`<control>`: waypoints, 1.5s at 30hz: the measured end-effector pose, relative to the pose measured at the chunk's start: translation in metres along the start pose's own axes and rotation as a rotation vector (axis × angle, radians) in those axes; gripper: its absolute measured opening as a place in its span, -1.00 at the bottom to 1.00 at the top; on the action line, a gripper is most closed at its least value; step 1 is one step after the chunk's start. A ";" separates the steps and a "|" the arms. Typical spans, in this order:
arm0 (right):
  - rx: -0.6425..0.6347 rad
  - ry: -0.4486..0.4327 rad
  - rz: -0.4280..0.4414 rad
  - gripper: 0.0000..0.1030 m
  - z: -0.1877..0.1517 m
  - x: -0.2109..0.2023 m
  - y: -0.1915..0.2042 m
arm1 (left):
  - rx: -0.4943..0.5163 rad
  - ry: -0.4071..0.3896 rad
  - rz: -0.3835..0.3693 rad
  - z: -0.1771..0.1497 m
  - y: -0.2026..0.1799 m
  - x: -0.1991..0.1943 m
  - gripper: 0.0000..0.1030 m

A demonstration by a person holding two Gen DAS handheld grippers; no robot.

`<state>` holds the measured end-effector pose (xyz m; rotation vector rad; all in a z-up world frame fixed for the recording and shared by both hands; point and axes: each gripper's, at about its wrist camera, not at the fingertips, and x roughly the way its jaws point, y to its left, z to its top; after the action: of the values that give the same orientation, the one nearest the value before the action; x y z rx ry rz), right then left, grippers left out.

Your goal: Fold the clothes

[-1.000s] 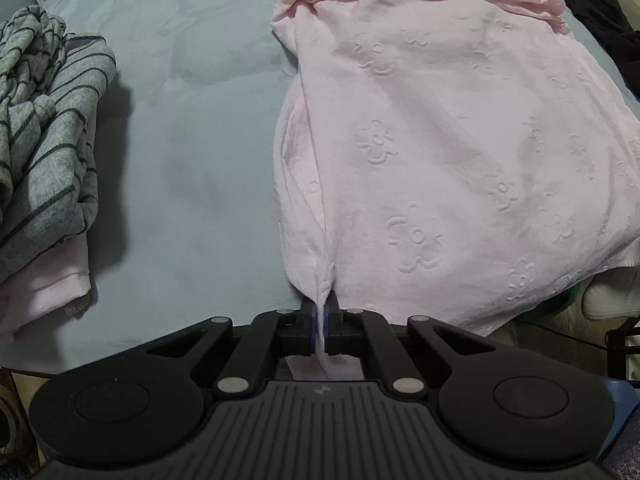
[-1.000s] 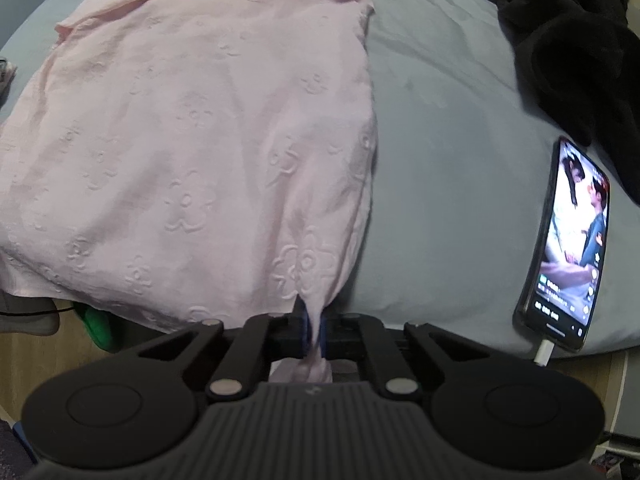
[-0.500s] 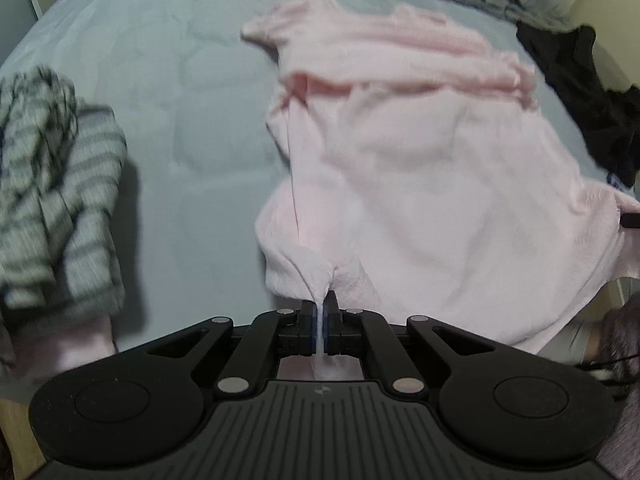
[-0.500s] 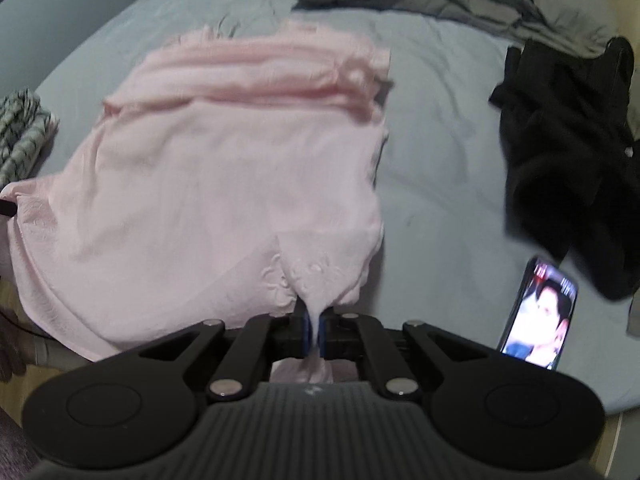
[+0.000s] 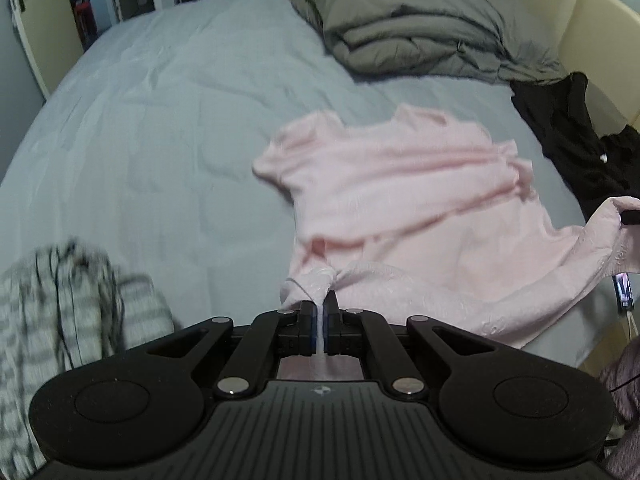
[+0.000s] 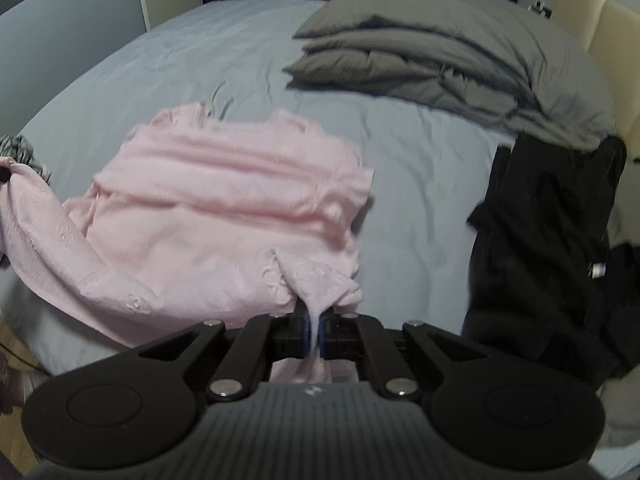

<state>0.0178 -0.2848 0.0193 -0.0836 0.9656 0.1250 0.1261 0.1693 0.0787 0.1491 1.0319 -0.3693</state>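
Lifted hem off bed: left gripper [image 5: 319, 312] and right gripper [image 6: 314, 320] each clamped on pink garment [image 5: 400, 200].

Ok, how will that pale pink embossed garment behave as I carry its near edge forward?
Probably very floppy: the pale pink embossed garment sags between the left hand-held gripper and the right hand-held gripper. Likely light, since small pinches lift it. It may wrinkle; ridges already cross it.
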 end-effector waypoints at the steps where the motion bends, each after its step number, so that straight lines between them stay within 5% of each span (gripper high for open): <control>1: 0.001 -0.011 -0.005 -0.90 0.008 0.001 -0.004 | -0.002 -0.012 0.005 0.008 0.002 0.002 -0.98; 15: 0.156 -0.164 -0.047 -0.90 0.111 0.060 -0.079 | -0.119 -0.179 0.058 0.103 0.036 0.048 -0.98; 30: 0.213 -0.077 -0.078 -0.79 0.134 0.186 -0.086 | -0.232 -0.097 0.137 0.119 0.050 0.167 -0.97; 31: 0.204 -0.069 -0.080 -0.76 0.132 0.188 -0.084 | -0.232 -0.091 0.142 0.119 0.050 0.170 -0.94; 32: 0.185 -0.060 -0.095 -0.46 0.132 0.191 -0.081 | -0.236 -0.089 0.152 0.118 0.049 0.171 -0.83; 33: 0.167 -0.070 -0.116 0.12 0.131 0.190 -0.077 | -0.241 -0.089 0.162 0.117 0.049 0.171 -0.75; 34: 0.149 -0.080 -0.137 0.28 0.130 0.188 -0.074 | -0.242 -0.098 0.173 0.116 0.048 0.168 -0.58; 38: 0.095 -0.130 -0.222 0.30 0.127 0.178 -0.058 | -0.230 -0.180 0.239 0.112 0.034 0.149 -0.07; 40: 0.120 -0.165 -0.235 0.30 0.126 0.168 -0.050 | -0.213 -0.244 0.287 0.109 0.022 0.136 -0.07; 45: 0.179 -0.227 -0.165 0.28 0.118 0.144 -0.014 | -0.163 -0.291 0.207 0.098 -0.019 0.109 -0.43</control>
<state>0.1964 -0.2738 -0.0320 0.0159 0.7361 -0.1026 0.2481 0.0978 0.0357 0.0525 0.7464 -0.1125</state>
